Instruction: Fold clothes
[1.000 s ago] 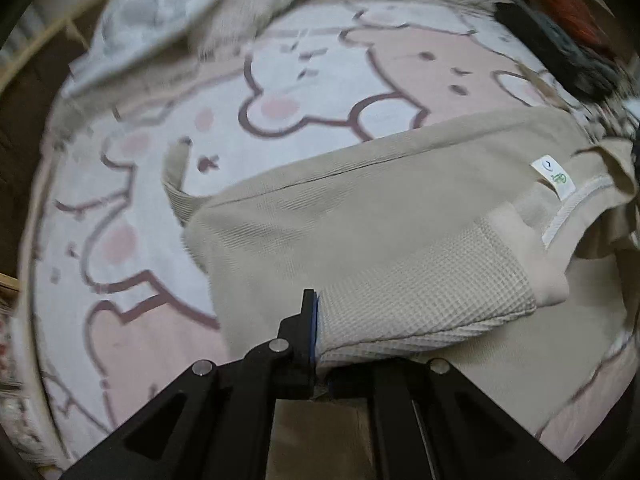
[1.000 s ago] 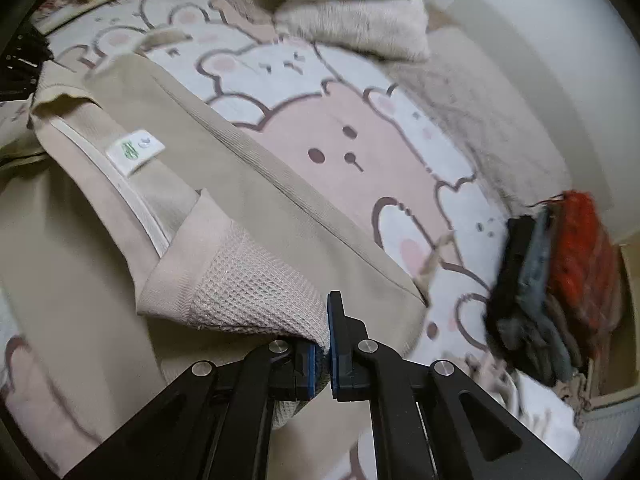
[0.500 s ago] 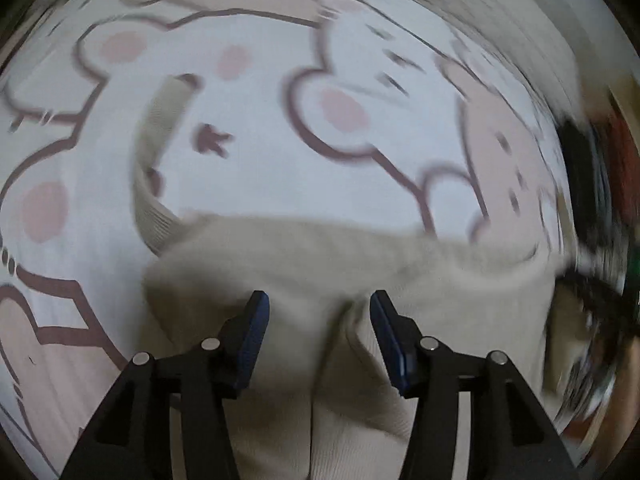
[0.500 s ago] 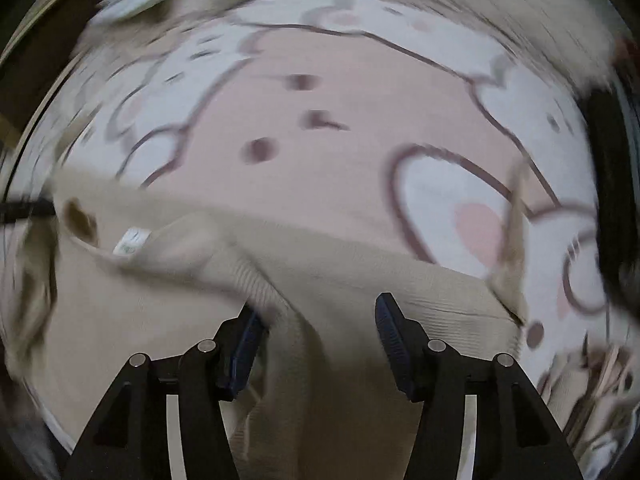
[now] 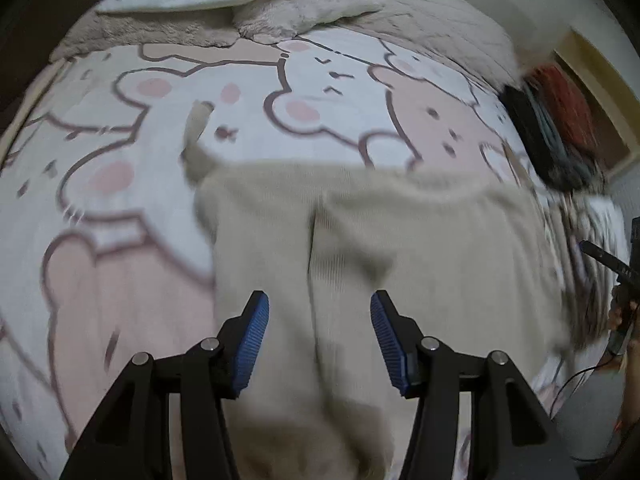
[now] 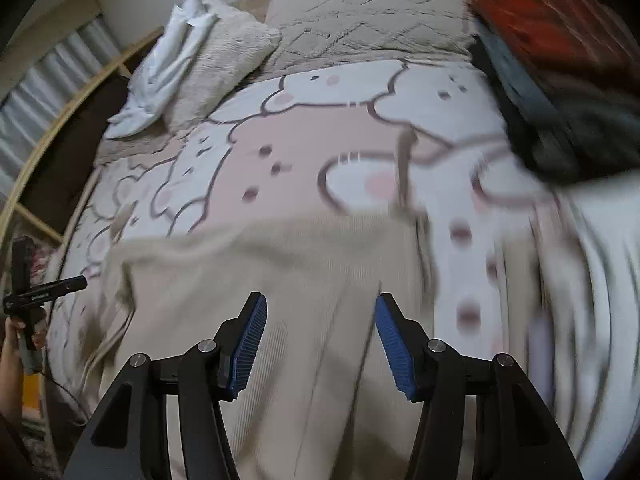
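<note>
beige ribbed garment (image 5: 400, 248) — flat, folded — tools apart

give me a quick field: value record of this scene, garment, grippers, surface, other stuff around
garment: beige garment lying folded on the bed, a vertical fold line down its middle
left gripper: open, holding nothing, above the garment
right gripper: open, holding nothing, above the garment
surface: bear-print blanket in pink and white
far end: fluffy beige pillow, crumpled white cloth
side: dark and red clothes pile
image quality: motion blur
</note>
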`<state>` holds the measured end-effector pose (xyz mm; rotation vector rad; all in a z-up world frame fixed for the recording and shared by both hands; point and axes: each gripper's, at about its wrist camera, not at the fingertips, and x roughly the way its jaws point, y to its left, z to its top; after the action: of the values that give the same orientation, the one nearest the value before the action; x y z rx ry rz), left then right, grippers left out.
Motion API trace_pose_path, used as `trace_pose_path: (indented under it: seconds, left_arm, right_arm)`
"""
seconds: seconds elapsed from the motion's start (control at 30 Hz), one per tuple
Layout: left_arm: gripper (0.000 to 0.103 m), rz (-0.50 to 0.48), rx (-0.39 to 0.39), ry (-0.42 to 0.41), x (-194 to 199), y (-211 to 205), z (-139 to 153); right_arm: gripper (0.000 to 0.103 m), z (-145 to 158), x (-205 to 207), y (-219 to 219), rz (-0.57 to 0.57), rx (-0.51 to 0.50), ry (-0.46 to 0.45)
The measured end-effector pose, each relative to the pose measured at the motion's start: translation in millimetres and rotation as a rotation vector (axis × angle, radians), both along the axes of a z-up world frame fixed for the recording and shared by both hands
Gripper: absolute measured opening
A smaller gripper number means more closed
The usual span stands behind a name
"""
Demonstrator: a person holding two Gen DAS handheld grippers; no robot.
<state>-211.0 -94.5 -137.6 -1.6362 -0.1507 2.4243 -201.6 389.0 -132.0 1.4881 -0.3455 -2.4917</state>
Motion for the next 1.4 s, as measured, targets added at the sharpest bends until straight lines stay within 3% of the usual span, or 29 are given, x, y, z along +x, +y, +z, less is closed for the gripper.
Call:
trace_pose_path:
  seconds: [0.07, 0.13, 0.3, 0.4, 0.47, 0.5, 0.6, 0.73, 0.83, 0.9, 1.07, 1.17, 1.2, 1.23, 1.27, 1.3, 1.4]
  left_arm:
    - [0.053, -0.011, -0.058, 0.046, 42, -1, -1]
    - [0.053, -0.021, -0.078, 0.064, 74, -4, -6]
    - [0.053, -0.047, -0.072, 0.081, 134, -5, -27]
    - [0.053, -0.030, -0.016, 0.085, 149, -9, -37]
    - [0.053, -0.013, -0.014, 0.087, 151, -10, -42]
    - [0.053, -0.007, -0.024, 0.093, 152, -11, -43]
    - [0.053, -0.012, -0.069, 0.113, 157, -14, -42]
    - [0.054, -0.140, -0.183, 0.159, 172, -4, -42]
    - [0.066, -0.239, -0.268, 0.193, 183, 3, -43]
    - [0.066, -0.304, -0.325, 0.216, 191, 8, -43]
    - [0.066, -0.396, -0.541, 0.385, 202, 32, -62]
    - [0.066, -0.436, -0.751, 0.539, 202, 48, -78]
    - [0.065, -0.455, -0.793, 0.562, 200, 51, -82]
    - [0.047, -0.473, -0.801, 0.560, 196, 51, -85]
    - [0.018, -0.491, -0.806, 0.557, 192, 50, -87]
    - [0.011, -0.514, -0.798, 0.528, 187, 47, -87]
    - [0.010, -0.513, -0.759, 0.423, 172, 28, -83]
  right_arm:
    - [0.056, -9, 51, 3, -0.006, -0.008, 0.014]
    - [0.046, -17, 88, 0, 0.021, 0.007, 0.031]
    - [0.045, -40, 155, -11, 0.126, 0.193, 0.067]
    - [0.043, -52, 160, -14, 0.165, 0.239, 0.089]
    - [0.018, -61, 154, -21, 0.215, 0.288, 0.075]
    - [0.012, -67, 149, -25, 0.242, 0.316, 0.060]
    - [0.008, -62, 143, -32, 0.317, 0.394, 0.050]
    - [0.008, -50, 132, -2, 0.288, 0.456, 0.029]
    - [0.008, -62, 127, 3, 0.273, 0.428, 0.002]
    - [0.008, -77, 124, -2, 0.281, 0.445, -0.038]
    - [0.008, -97, 120, 2, 0.220, 0.387, -0.078]
    - [0.008, -97, 118, 9, 0.187, 0.339, -0.093]
    - [0.008, -97, 117, 8, 0.187, 0.341, -0.095]
    - [0.008, -98, 117, 7, 0.188, 0.346, -0.097]
    - [0.008, -98, 116, 7, 0.186, 0.350, -0.101]
    - [0.008, -98, 115, 6, 0.184, 0.352, -0.104]
    - [0.008, -99, 114, 7, 0.178, 0.344, -0.110]
